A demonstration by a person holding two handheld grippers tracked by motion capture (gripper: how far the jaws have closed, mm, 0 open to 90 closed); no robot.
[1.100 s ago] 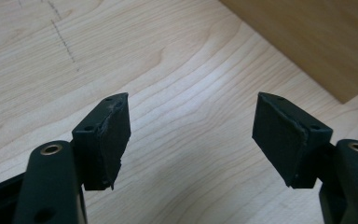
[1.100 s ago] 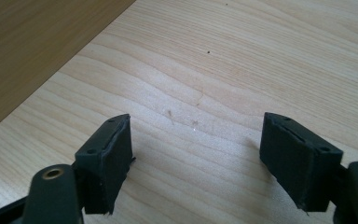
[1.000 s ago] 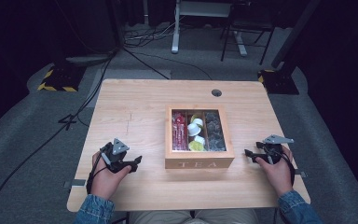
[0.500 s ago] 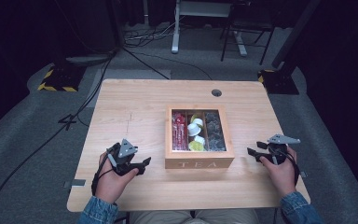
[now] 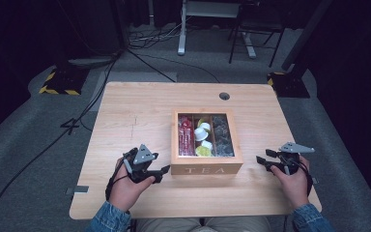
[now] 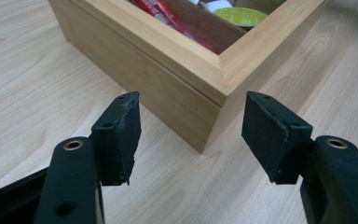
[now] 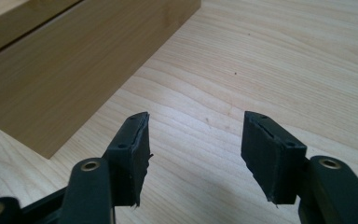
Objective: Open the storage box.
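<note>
**Two open tongs flanking a wooden tea box**

High view: wooden surface [image 5: 140, 111] with a lidded box [image 5: 206, 163] marked "TEA" near the front middle. Under its clear lid, three compartments: red packets [image 5: 186, 135] left, white and green pods [image 5: 203, 137] middle, dark sachets [image 5: 222, 135] right. Left tongs [image 5: 163, 171] held in a hand at the box's front left corner, tips just beside it, jaws apart. Right tongs [image 5: 263, 161] held in the other hand, near the box's right side but clear of it, jaws apart. Denim sleeves at the bottom edge. Cables and a chair base on the grey floor beyond.

Left gripper view: left tongs [image 6: 191, 135] open with jaws just lately narrowing, nothing pressed between the pads. Box corner [image 6: 214, 79] straight ahead in the gap, not touched. Red packets [image 6: 168, 16] and a green pod [image 6: 240, 14] seen inside.

Right gripper view: right tongs [image 7: 196, 156] open with jaws just lately narrowing, bare surface between the pads. Box side [image 7: 60, 70] off to the upper left, apart from the pads.
</note>
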